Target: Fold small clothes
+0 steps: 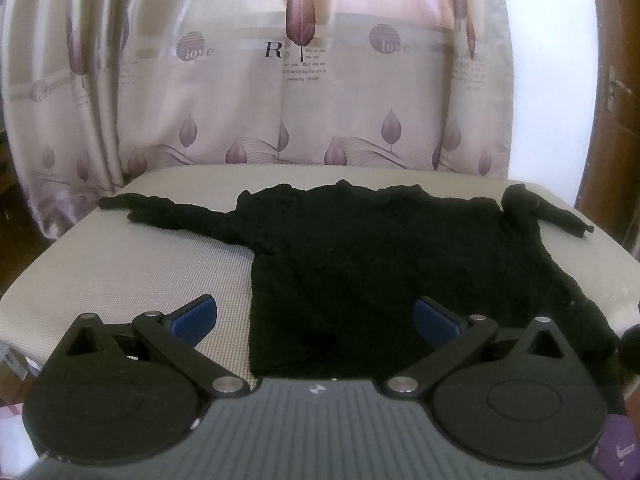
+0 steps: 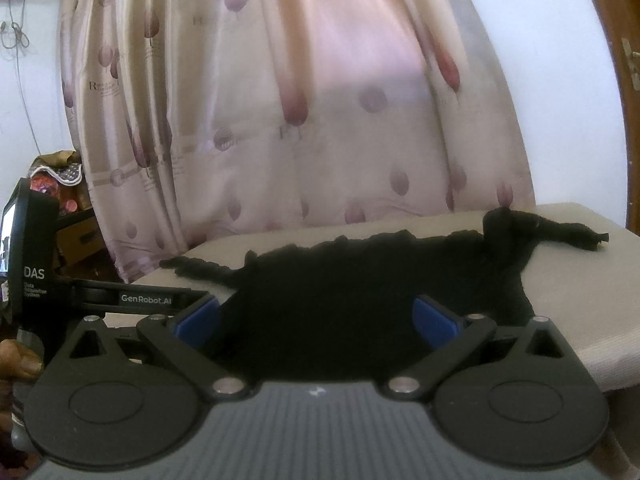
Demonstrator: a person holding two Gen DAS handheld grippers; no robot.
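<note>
A small black knitted garment (image 1: 372,256) lies spread flat on a beige cushioned surface (image 1: 132,268), one sleeve stretched to the far left (image 1: 160,208) and one bunched at the far right (image 1: 536,208). My left gripper (image 1: 316,320) is open and empty, hovering at the garment's near hem; its left blue pad (image 1: 196,320) is over bare cushion, its right pad (image 1: 436,324) over cloth. In the right wrist view the same garment (image 2: 360,280) lies ahead. My right gripper (image 2: 316,320) is open and empty, low over the near edge of the garment.
A pink curtain with leaf prints (image 1: 304,80) hangs right behind the cushion. A brown wooden door (image 1: 616,128) stands at the right. The left gripper's body (image 2: 36,280) shows at the left in the right wrist view, with cluttered shelves (image 2: 60,184) behind it.
</note>
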